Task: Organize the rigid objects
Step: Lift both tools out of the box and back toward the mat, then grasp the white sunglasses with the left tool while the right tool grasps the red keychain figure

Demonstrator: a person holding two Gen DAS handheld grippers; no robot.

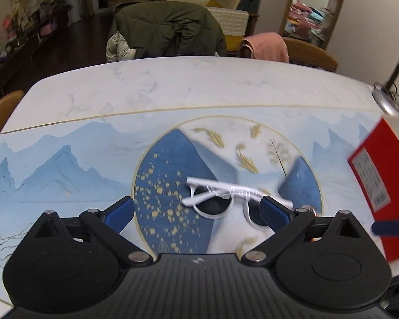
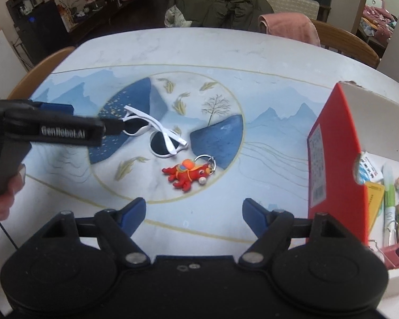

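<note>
While unheld, sunglasses (image 1: pixel 220 199) between left hand-held gripper (image 1: pixel 196 212) fingers.

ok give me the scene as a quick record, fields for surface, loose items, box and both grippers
surface: table with a blue mountain-print mat
loose items: white sunglasses, folded; red crab keychain just in front of them
box: red box at the right, open side holding small packets and tubes
left gripper: open, over the sunglasses, nothing held
right gripper: open, short of the keychain, nothing held
</note>
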